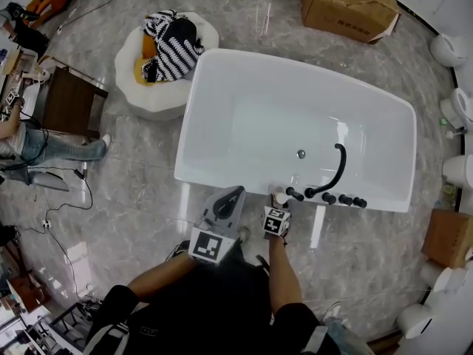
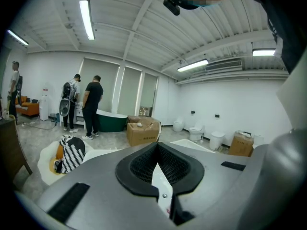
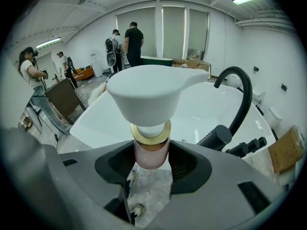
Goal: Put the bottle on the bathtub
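A pink bottle (image 1: 280,195) with a gold collar and a white pump head (image 3: 149,97) stands upright in my right gripper (image 1: 278,201), which is shut on its body (image 3: 151,158). It is at the near rim of the white bathtub (image 1: 222,174), just left of the black faucet (image 1: 336,170) and its knobs; whether its base touches the rim is hidden. In the right gripper view the tub basin (image 3: 201,111) and faucet (image 3: 242,87) lie right behind the bottle. My left gripper (image 1: 235,195) is held tilted upward beside the tub, shut with nothing in it (image 2: 158,170).
A round white pouf (image 1: 166,69) with a striped cloth sits left of the tub. A cardboard box (image 1: 347,6) is beyond it, toilets (image 1: 452,50) and another box (image 1: 447,237) at right. A brown cabinet (image 1: 70,102), cables and people are at left.
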### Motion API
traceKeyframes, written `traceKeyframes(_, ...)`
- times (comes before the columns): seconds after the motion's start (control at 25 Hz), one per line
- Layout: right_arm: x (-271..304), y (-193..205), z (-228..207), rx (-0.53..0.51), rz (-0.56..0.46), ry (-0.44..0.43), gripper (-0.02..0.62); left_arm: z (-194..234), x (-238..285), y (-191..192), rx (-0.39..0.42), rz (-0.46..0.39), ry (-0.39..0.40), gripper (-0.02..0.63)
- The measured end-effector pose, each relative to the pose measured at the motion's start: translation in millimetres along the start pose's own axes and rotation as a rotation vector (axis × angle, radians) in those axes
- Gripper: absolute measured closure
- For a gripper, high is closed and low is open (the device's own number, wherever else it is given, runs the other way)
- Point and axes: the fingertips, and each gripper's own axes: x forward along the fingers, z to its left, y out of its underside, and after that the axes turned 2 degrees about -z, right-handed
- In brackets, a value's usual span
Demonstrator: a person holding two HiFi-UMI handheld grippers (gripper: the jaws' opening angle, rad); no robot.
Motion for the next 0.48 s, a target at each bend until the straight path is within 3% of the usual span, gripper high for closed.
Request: traceKeyframes(0.48,-1,6,1,-0.008,0.006,0.003,0.383,-4,-20,1,-0.023,-0.018,-0.028,0.591)
